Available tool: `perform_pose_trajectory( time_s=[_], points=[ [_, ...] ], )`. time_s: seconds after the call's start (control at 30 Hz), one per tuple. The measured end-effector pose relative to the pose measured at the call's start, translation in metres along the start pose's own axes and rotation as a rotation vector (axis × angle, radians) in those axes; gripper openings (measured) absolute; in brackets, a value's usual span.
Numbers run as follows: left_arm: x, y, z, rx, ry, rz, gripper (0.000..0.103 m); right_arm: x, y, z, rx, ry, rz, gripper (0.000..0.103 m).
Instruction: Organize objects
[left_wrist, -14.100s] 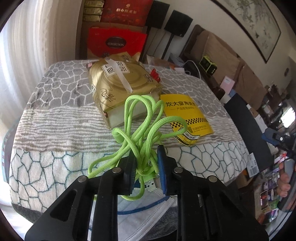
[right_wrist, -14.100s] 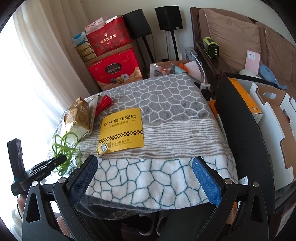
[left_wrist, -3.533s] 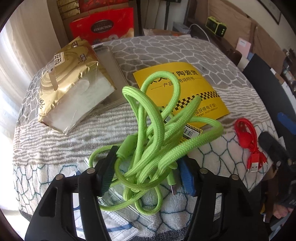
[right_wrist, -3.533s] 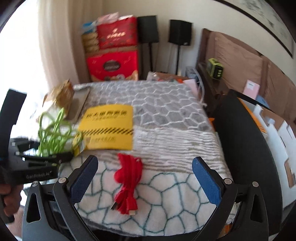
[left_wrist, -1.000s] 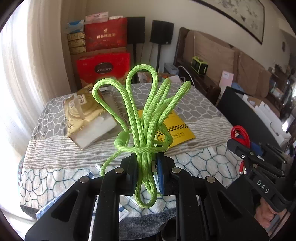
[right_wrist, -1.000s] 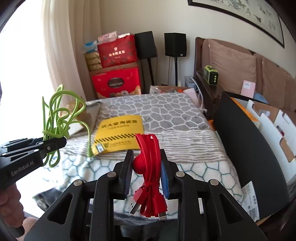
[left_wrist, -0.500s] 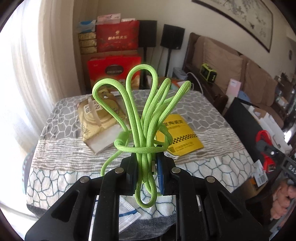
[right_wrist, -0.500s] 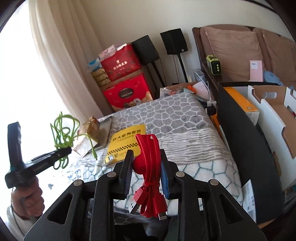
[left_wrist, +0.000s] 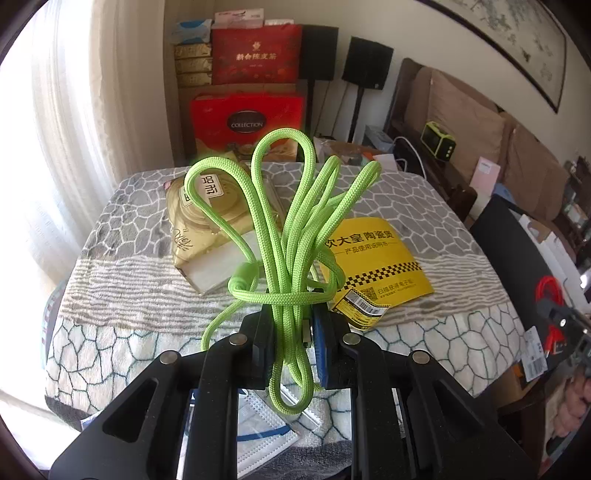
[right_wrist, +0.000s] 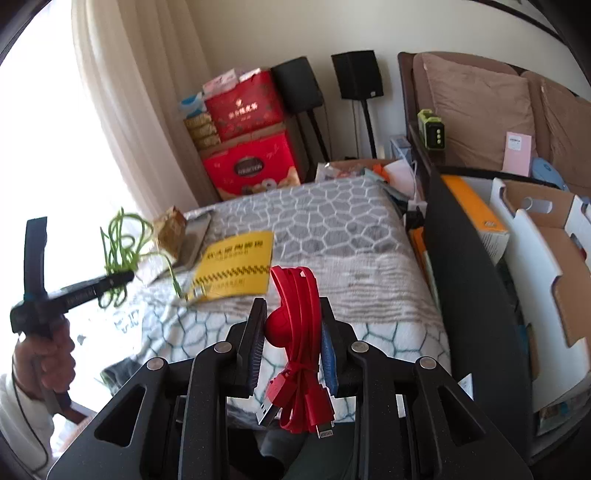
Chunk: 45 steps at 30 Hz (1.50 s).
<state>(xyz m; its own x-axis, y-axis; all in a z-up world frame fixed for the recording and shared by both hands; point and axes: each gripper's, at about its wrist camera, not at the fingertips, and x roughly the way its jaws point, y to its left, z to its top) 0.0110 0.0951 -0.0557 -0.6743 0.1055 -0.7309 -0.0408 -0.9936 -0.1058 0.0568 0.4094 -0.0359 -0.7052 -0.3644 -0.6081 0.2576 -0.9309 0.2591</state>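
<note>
Left gripper (left_wrist: 290, 347): jaws clamped on the bundled bright-green braided cable (left_wrist: 291, 236), held up in the air above the near edge of the table. Loops fan upward from the grip; a wrap of the same cable cinches the bundle just above the fingertips, and a lower loop hangs down between the fingers. In the right wrist view the same green cable (right_wrist: 123, 247) shows at far left, carried by the left gripper (right_wrist: 122, 277) with a hand (right_wrist: 48, 354) on its handle.

Right gripper (right_wrist: 291, 332): jaws closed on the coiled flat red USB cable (right_wrist: 299, 332), also held off the table. Its tied tail and two connectors dangle below the fingers.

Table is covered with a grey-and-white cobble-patterned blanket (left_wrist: 424, 218). Lying on it: a yellow booklet with black checker band and Chinese print (left_wrist: 373, 266), and a gold foil packet (left_wrist: 201, 218) left of the booklet. A white face mask with a blue loop (left_wrist: 266, 435) lies at the near edge, under the left gripper.
</note>
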Motion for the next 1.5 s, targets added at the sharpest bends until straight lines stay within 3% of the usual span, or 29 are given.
perform_pose_trajectory(
  time_s=[0.27,0.37,0.7,0.8,1.1,1.3,1.5],
  points=[
    [-0.001,-0.016,0.002,0.064,-0.015,0.087,0.016,0.019,0.016,-0.020,-0.072,0.051,0.033,0.026],
    [-0.002,-0.023,0.003,0.073,-0.027,0.109,0.016,0.008,0.025,-0.014,-0.131,0.011,-0.042,0.026],
    [-0.005,-0.042,0.016,0.064,-0.052,0.183,0.016,-0.005,0.028,0.027,-0.126,-0.082,0.016,0.026],
    [-0.018,-0.053,0.024,0.057,-0.075,0.180,0.016,-0.019,0.027,0.034,-0.128,-0.125,0.016,0.026],
    [-0.025,-0.098,0.036,0.111,-0.132,0.154,0.016,-0.040,-0.006,0.011,-0.128,-0.090,-0.049,0.026],
    [-0.024,-0.099,0.036,0.118,-0.124,0.179,0.016,-0.050,-0.013,0.018,-0.135,-0.115,-0.001,0.026],
    [-0.027,-0.105,0.025,0.114,-0.137,0.181,0.016,-0.058,-0.004,0.017,-0.183,-0.141,-0.023,0.026]
  ],
)
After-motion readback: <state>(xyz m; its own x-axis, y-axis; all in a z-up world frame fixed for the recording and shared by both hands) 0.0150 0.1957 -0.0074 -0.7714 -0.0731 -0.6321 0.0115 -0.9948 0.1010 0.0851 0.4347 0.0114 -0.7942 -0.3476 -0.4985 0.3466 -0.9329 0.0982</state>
